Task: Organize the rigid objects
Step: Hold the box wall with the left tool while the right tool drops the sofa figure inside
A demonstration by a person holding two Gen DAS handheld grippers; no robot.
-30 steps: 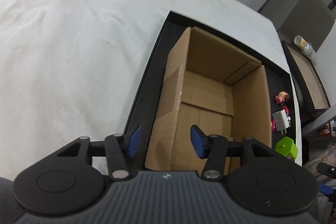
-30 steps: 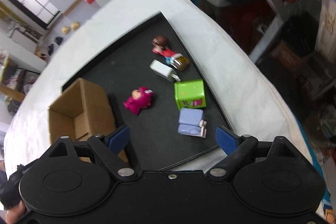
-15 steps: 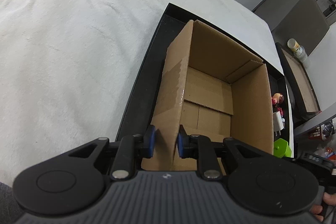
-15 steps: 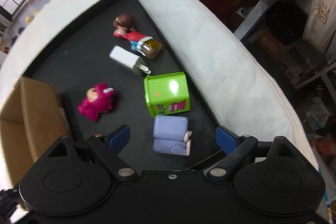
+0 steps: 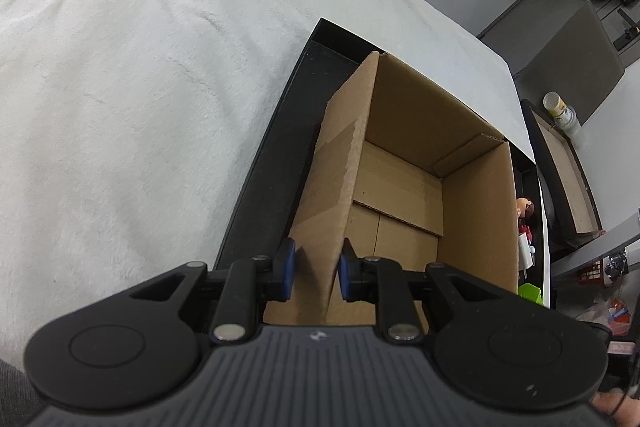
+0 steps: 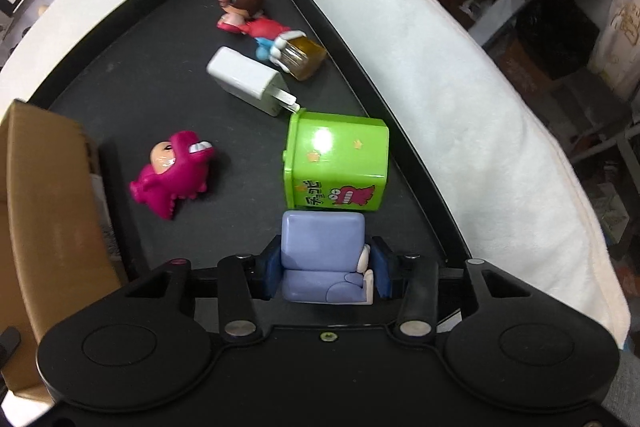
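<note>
Left tool [image 5: 316,277]: clamped on the near left wall of the cardboard box [image 5: 400,195], one blue pad outside, one inside. The open-topped box is stood in the left part of the black tray [image 5: 264,163], which is laid on a white fleece cover [image 5: 140,87].

Right tool [image 6: 326,273]: jaws just drawn in, now pressed on both sides of the lilac toy armchair [image 6: 324,259], which is held near the tray's near right edge.

Remaining items on the tray floor, listed outward from the armchair:
- green toy bin [image 6: 338,165], on its side, touching the armchair;
- white plug adapter [image 6: 248,83], prongs at the bin;
- magenta dinosaur figure [image 6: 172,179], beside the box;
- red-clothed doll [image 6: 248,13], lying by the right rim.
</note>
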